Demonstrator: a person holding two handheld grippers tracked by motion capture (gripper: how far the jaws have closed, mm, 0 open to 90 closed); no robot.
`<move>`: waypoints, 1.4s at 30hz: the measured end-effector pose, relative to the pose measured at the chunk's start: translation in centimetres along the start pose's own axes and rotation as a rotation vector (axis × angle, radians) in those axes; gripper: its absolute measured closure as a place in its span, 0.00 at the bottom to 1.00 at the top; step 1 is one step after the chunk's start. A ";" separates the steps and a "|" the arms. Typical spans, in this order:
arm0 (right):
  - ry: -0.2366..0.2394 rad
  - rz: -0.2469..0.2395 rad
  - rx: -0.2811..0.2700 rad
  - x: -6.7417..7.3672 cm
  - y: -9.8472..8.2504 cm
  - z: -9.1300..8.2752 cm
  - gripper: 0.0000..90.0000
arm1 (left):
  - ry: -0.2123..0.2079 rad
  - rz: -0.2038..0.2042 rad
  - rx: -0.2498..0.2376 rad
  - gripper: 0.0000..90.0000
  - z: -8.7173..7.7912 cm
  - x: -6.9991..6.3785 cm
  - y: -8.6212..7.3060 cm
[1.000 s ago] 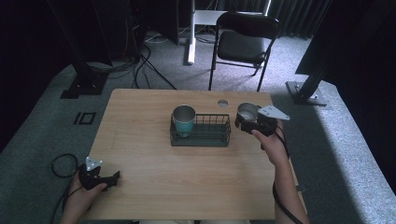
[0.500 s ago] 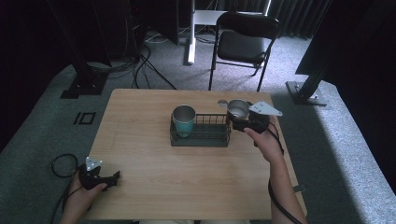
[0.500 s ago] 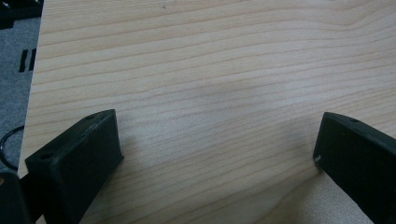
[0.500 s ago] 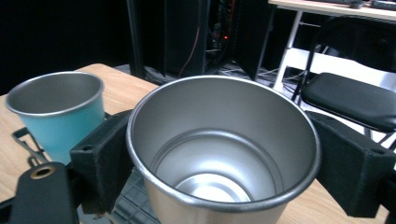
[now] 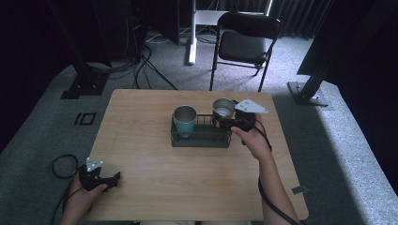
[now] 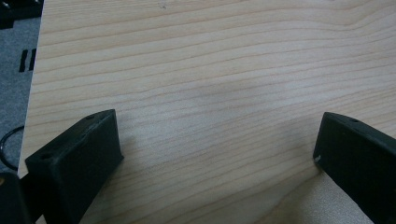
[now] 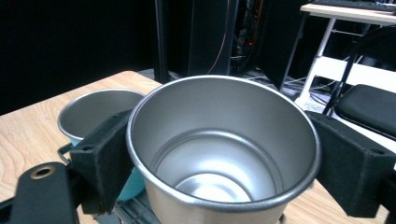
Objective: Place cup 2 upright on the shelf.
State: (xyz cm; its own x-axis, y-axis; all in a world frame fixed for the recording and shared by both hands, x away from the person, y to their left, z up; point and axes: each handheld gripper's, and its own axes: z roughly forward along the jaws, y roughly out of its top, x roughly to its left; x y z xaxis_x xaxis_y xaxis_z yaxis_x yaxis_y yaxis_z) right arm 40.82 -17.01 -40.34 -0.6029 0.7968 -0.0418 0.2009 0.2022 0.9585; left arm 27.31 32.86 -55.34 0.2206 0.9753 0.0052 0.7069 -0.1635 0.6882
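Lab or studio, black curtains [image 5: 305,14], rig stands [image 5: 307,89], cables [image 5: 145,61]

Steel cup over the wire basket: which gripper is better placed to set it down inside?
Right. The right gripper already clamps the steel cup above the wire basket, beside the teal cup; the left gripper rests open, far off.

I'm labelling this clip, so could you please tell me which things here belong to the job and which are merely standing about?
Part of the job:
- steel cup, clamped in the right gripper
- wire basket
- teal cup, standing in the basket

Standing about:
- left gripper, open over bare table
- folding chair
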 end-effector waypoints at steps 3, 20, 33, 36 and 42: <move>0.017 -0.002 0.008 0.7 -0.2 1.0 0.15 | 0.000 0.001 0.000 0.01 0.0 0.0 0.0; 0.028 0.012 0.063 1.4 -2.5 3.9 0.15 | 0.000 0.001 0.000 0.01 0.0 0.0 0.0; 0.025 0.016 0.116 1.8 -4.6 5.6 0.15 | 0.000 0.000 0.000 0.01 0.0 0.0 0.0; 0.029 0.014 0.120 1.8 -4.9 5.8 0.15 | 0.000 -0.001 -0.001 0.01 0.0 0.0 0.0; 0.029 0.008 0.133 1.9 -5.3 5.9 0.15 | 0.000 -0.001 -0.001 0.01 0.0 0.0 0.0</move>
State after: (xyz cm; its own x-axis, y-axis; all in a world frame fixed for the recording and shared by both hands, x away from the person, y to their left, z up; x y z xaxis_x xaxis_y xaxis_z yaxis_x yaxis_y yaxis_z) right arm 43.20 -13.21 -47.18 -0.6228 0.7820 -0.0244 0.3049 0.2714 0.9129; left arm 27.32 32.85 -55.35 0.2202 0.9755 0.0044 0.7063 -0.1625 0.6890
